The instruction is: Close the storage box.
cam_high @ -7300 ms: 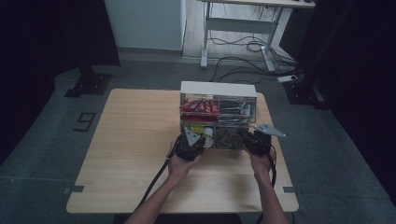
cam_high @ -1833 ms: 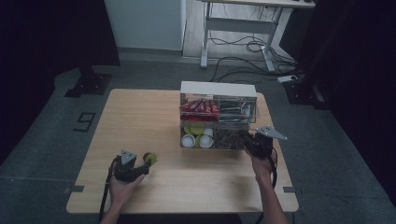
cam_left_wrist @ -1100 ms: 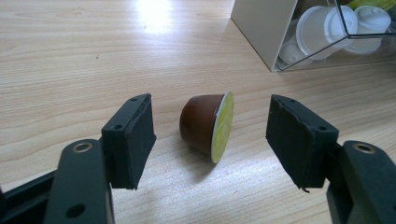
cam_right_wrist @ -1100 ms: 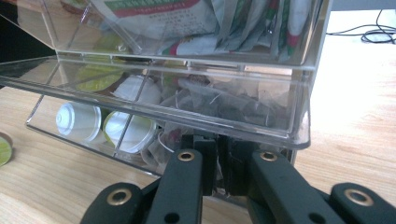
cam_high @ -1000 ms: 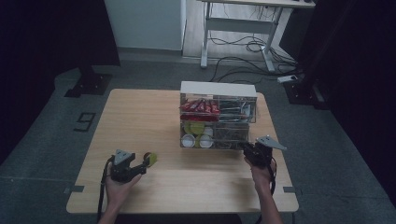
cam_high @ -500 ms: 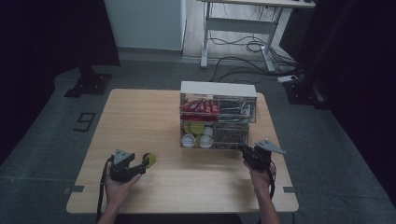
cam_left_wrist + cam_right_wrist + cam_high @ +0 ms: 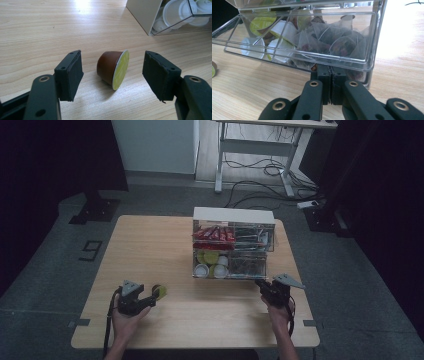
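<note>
A brown coffee capsule (image 7: 112, 68) with a yellow-green lid lies on its side on the wooden table (image 7: 165, 250), also seen near the left front (image 7: 160, 291). My left gripper (image 7: 114, 73) is open around it, a jaw on either side and neither touching; in the high view the left gripper (image 7: 149, 299) sits near the front edge. My right gripper (image 7: 330, 72) is shut, tips against the lower front wall of the pulled-out clear drawer (image 7: 299, 53). The high view puts the right gripper (image 7: 261, 284) just in front of the drawer organiser (image 7: 233, 216).
The drawer holds pyramid tea bags (image 7: 342, 42) on the right and white and green-lidded capsules (image 7: 279, 32) on the left. Red packets (image 7: 214, 234) fill the upper left drawer. Beyond the table are a desk frame (image 7: 260, 150) and floor cables (image 7: 260, 195).
Earlier both grippers were at the organiser. The left one moved to the near left with the capsule, now lying between its open jaws. The right gripper drew back toward the person.
</note>
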`<control>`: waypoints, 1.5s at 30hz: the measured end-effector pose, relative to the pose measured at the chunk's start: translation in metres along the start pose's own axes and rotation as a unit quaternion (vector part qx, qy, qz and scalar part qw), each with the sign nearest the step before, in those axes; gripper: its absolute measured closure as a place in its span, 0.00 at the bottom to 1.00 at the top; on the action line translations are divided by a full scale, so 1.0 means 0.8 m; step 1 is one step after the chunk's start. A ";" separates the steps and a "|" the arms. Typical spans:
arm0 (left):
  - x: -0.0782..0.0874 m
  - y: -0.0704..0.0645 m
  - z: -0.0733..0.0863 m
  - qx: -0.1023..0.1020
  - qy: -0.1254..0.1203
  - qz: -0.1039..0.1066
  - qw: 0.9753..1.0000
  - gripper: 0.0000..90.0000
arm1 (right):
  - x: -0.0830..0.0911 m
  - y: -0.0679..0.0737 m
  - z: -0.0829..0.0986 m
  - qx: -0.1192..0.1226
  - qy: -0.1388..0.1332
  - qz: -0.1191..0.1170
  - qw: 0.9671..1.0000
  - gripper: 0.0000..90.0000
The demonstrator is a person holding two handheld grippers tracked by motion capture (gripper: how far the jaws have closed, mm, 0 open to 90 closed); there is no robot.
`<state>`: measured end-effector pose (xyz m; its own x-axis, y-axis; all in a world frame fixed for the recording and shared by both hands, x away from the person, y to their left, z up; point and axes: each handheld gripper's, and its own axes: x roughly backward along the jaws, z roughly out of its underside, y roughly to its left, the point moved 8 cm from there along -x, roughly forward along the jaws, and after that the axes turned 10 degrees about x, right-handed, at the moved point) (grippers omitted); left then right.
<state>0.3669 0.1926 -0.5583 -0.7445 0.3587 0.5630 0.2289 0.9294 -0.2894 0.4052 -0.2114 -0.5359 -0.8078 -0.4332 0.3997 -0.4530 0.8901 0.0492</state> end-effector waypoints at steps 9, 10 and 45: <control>0.001 0.003 0.000 0.002 0.000 -0.001 1.000 0.36 | 0.007 0.004 0.004 -0.005 0.001 -0.006 1.000 0.98; 0.001 0.003 0.000 0.002 0.000 -0.001 1.000 0.36 | 0.008 0.004 0.004 -0.005 0.001 -0.005 1.000 0.98; 0.005 0.000 0.003 -0.007 0.001 -0.004 1.000 0.35 | 0.027 0.011 0.026 0.044 -0.019 -0.032 0.998 0.54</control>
<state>0.3626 0.1939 -0.5583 -0.7451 0.3510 0.5671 0.2310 0.9335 -0.2742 0.3759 -0.2154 -0.5461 -0.7888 -0.4961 0.3629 -0.5347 0.8450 -0.0070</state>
